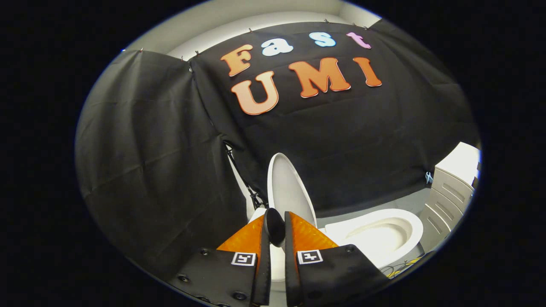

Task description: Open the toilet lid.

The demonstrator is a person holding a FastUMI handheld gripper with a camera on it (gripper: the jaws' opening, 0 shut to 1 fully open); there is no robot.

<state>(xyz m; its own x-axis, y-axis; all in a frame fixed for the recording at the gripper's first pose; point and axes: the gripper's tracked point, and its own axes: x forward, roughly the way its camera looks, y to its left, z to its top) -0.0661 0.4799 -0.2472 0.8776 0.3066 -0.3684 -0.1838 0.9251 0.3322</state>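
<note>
Claw view: claw [277, 226] low in front, two orange fingers [305, 236] close together, narrow gap between. Small black knob-like thing [274, 225] sits in gap near tips; cannot tell if fingers squeeze it or what it belongs to. Toilet lid [286, 187] stands up, open, just beyond tips, in front of black cloth wall [162, 170]. White seat and bowl [384, 234] lie right of fingers. White cabinet [448, 200] farther right, beyond bowl.

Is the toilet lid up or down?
Up. The lid stands upright beyond the gripper, whose nearly closed fingers hold a black knob; the bowl is uncovered.
</note>
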